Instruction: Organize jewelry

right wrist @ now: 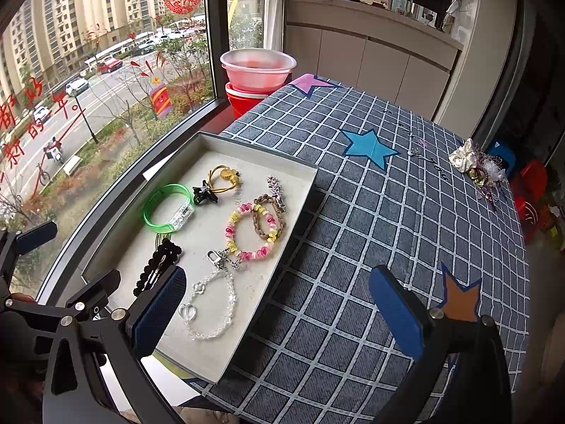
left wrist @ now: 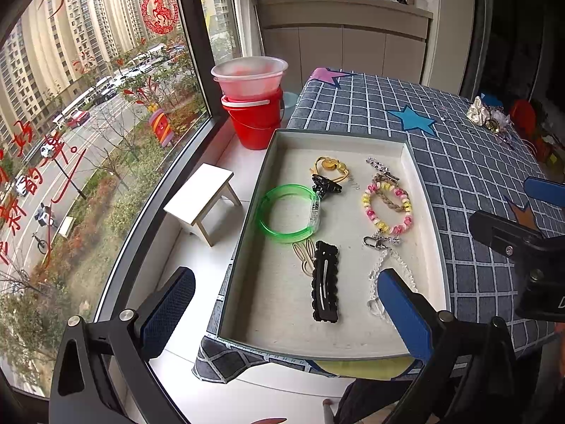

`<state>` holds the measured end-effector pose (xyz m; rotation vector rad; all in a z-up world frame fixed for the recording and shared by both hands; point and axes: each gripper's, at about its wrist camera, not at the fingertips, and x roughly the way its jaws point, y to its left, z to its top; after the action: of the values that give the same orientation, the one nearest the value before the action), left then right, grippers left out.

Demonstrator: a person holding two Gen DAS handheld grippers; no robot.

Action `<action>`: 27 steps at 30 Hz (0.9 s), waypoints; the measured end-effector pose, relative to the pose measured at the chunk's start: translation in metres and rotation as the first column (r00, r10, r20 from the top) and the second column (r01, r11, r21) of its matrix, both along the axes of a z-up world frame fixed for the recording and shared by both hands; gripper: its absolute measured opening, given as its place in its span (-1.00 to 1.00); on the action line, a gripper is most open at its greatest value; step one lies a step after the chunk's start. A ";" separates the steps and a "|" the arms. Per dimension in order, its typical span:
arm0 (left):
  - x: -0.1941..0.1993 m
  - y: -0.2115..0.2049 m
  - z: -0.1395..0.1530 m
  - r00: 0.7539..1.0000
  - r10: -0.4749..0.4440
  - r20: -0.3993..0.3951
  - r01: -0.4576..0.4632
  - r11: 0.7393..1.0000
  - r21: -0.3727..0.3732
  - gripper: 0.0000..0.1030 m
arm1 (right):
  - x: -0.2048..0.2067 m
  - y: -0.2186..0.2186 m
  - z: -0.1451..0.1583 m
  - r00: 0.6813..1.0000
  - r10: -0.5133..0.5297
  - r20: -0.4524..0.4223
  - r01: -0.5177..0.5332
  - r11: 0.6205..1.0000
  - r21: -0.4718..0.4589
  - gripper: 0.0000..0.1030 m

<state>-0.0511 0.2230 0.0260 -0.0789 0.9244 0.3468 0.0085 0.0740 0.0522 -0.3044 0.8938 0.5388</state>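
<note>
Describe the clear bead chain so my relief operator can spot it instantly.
Find the shallow grey tray at the window-side edge of the checked tablecloth. At its near end lies the clear bead chain, below the pink-and-yellow bracelet. Only it is colourless, with a heart charm and metal clasp.

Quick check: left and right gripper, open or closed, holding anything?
Left gripper: open, holding nothing, above the near end of the tray.
Right gripper: open, holding nothing, over the tray's edge and the tablecloth.

The clear bead chain (left wrist: pixel 392 265) is partly covered by a blue gripper pad (left wrist: pixel 406 314) near the tray's (left wrist: pixel 243 247) front edge. The heap (right wrist: pixel 476 166) at the table's far right corner is too small to be identified.
</note>
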 end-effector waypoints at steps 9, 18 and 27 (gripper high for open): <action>0.000 0.000 0.000 1.000 0.000 0.000 0.000 1.000 0.000 1.00 | 0.000 0.001 -0.001 1.000 0.002 -0.001 -0.002 1.000 -0.001 0.99; -0.003 0.001 -0.003 1.000 0.006 -0.001 -0.006 1.000 0.000 1.00 | 0.000 0.002 -0.001 1.000 0.003 -0.001 -0.003 1.000 -0.001 0.99; -0.002 0.002 -0.004 1.000 0.005 -0.002 -0.005 1.000 0.000 1.00 | -0.001 0.003 -0.002 1.000 0.005 -0.003 -0.005 1.000 -0.003 0.99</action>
<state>-0.0530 0.2246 0.0222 -0.0808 0.9265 0.3512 0.0077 0.0772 0.0507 -0.3088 0.8966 0.5423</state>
